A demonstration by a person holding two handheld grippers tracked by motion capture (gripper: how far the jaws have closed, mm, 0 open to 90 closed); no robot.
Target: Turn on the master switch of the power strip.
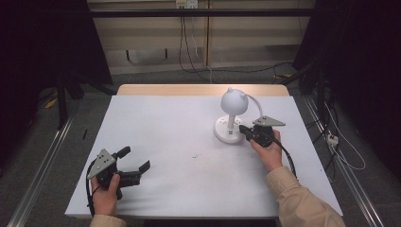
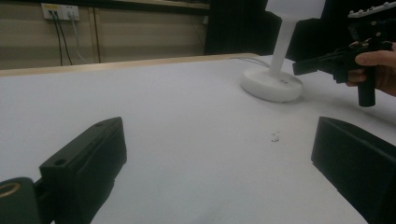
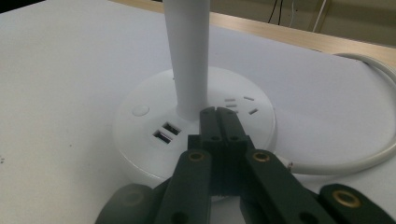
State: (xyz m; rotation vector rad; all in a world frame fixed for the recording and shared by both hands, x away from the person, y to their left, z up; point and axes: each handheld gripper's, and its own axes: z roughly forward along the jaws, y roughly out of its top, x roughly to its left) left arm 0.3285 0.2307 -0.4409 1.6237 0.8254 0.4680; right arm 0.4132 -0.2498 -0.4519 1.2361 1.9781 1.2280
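The tabletop (image 1: 156, 123) is a wide, flat, matte white sheet with a pale wooden edge at the far side, and it looks smooth, so things can slide on it. The lamp (image 1: 232, 116) stands on its far right part, well apart from the left claw (image 1: 136, 163).

The main risk, I think, is that the lamp moves or tips. Its round head (image 1: 234, 100) is large and sits high on a thin straight stem (image 3: 189, 56), so a sideways push from the right claw (image 3: 219, 122) against the stem could lean it over or slide the whole lamp across the sheet. The right claw has its jaws pressed together with nothing between them, and the tips hover just over the round base (image 3: 140, 140), very near the foot of the stem.

A second risk is the thick white cable (image 3: 373, 154), which curves beside the base; a claw catching it could drag the lamp.

The base is glossy white plastic, a low disc with a small round button (image 3: 140, 110), two USB ports (image 3: 166, 132) and socket slots (image 3: 243, 105). If the tips aim for the button, they might slip off the shiny surface.

The left claw rests low near the front edge, its jaws wide apart and empty.
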